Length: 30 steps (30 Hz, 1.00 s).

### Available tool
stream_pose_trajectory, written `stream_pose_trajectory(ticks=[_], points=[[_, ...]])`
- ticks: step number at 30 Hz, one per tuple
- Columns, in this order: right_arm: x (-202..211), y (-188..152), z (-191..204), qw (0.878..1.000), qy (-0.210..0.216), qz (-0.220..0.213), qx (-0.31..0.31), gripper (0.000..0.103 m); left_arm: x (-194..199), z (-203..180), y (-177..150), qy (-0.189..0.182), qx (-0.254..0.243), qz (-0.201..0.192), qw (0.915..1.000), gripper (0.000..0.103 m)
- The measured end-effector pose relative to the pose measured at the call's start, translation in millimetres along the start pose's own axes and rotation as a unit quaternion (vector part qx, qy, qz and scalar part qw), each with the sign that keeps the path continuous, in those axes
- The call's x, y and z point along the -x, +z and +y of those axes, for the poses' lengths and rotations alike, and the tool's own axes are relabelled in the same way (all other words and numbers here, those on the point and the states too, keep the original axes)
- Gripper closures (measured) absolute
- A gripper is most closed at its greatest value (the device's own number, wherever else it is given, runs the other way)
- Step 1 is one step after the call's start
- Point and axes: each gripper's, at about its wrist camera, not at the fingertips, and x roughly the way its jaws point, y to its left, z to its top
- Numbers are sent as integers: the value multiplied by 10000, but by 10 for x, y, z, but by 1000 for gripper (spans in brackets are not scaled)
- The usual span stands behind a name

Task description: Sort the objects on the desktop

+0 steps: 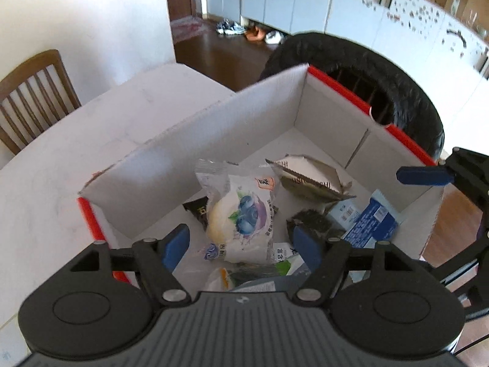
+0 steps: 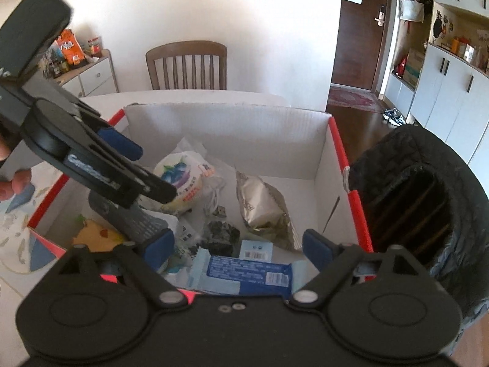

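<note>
A white cardboard box with red outer edges (image 1: 171, 165) (image 2: 226, 128) stands on the table and holds several items. Among them are a blueberry bun packet (image 1: 241, 214) (image 2: 183, 174), a silver foil packet (image 1: 305, 177) (image 2: 259, 208), a blue wrapper (image 1: 369, 223) (image 2: 247, 270), a dark crumpled lump (image 2: 221, 234) and a grey remote (image 2: 134, 220). My left gripper (image 1: 241, 244) is open and empty above the bun packet; it also shows in the right wrist view (image 2: 134, 165). My right gripper (image 2: 238, 249) is open and empty over the box's near edge; one of its fingers (image 1: 421, 176) shows in the left wrist view.
The box sits on a white table (image 1: 61, 183). A wooden chair (image 2: 186, 67) stands at the far side. A dark jacket hangs over a chair (image 2: 428, 198) right of the box. A patterned mat (image 2: 12, 223) lies left of the box.
</note>
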Motion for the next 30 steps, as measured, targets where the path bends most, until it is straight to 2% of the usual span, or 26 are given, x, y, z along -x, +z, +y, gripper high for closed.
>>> stream_pose_trajectory(ticks=[5, 11, 20, 28, 30], points=[[97, 3, 17, 10000, 17, -76, -53, 12, 197, 78, -89, -28, 282, -309, 9991, 28], [244, 15, 58, 9995, 47, -230, -202, 12, 481, 30, -236, 116, 267, -721, 9970, 28], [511, 28, 226, 9984, 42, -464, -313, 11, 826, 46, -525, 106, 340, -960, 9947, 28], [694, -44, 424, 9967, -94, -629, -497, 7, 1064, 135, -797, 28, 413, -1092, 9932, 15], [739, -72, 490, 9961, -136, -676, -546, 6, 1106, 156, -856, -7, 414, -1107, 9930, 5]])
